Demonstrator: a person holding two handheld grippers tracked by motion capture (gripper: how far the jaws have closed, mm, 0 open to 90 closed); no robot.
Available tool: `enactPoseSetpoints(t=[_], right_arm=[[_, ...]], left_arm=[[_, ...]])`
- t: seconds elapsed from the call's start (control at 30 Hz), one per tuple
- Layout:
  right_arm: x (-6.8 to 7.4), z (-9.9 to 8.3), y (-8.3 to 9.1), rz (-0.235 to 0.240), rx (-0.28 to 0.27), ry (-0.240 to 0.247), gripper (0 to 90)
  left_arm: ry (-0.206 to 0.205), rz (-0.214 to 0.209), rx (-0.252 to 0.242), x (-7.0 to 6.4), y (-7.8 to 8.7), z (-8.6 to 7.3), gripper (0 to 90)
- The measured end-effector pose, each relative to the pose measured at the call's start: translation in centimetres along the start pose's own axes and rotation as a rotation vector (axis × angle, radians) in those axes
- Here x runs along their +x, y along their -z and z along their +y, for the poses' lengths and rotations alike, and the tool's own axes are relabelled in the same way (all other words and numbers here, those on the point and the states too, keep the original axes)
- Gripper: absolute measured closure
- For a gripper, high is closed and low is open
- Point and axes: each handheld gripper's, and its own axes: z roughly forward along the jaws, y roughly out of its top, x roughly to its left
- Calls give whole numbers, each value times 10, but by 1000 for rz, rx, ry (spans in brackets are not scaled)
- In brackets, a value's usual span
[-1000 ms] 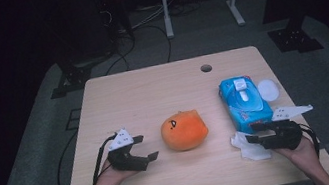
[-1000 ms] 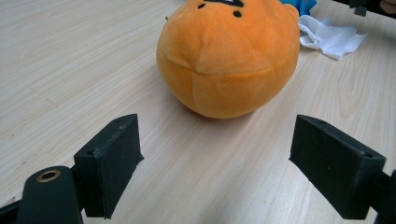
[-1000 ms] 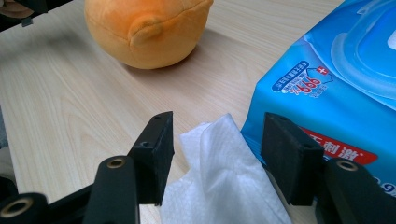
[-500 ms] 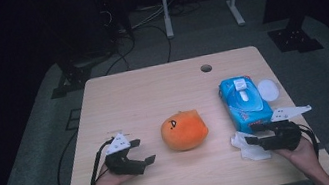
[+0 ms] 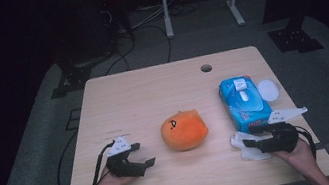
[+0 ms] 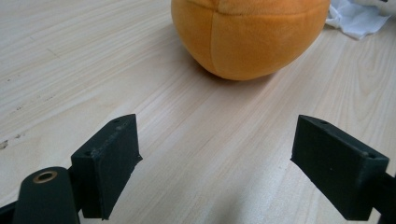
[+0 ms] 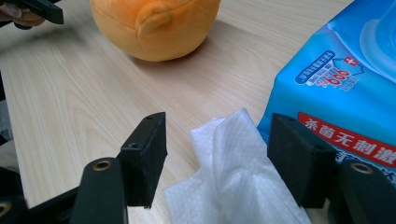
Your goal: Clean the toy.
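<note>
Grippers poised wide at the table's near edge

Movement since the earlier high view is slight: the left gripper (image 5: 139, 156) has shifted a little, its jaws now angled toward 2 o'clock at the orange plush toy (image 5: 184, 130), while the right gripper (image 5: 251, 137) has kept its place over the white wipe (image 5: 250, 146). Toy, wipe and packet lie where they lay before.

Both tools stand with their jaws spread and nothing between the pads. In the left gripper view the blocky black jaws frame bare wood, the toy sitting ahead at 12 o'clock, apart from them. In the right gripper view the jaws straddle the crumpled wipe (image 7: 233, 182) without closing on it.

The toy is a rounded ball of short, fuzzy pile with stitched seams, resting near the middle of the table (image 5: 152, 89). The wipe is thin, dimpled and creased, lying at the near right, just beside the near end of the blue wipes packet (image 5: 244, 103). That packet is glossy soft plastic, oblong, with a flip lid on top. At its 3 o'clock lies a small white round lid (image 5: 267, 89). The tabletop is pale, smooth wood grain.
</note>
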Motion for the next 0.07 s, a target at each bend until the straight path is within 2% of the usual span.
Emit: enactPoseSetpoints(t=[0.07], right_arm=[[0,0,-2,4,1,-3,355]], left_arm=[[-10,7,14,0,-2,0,141]])
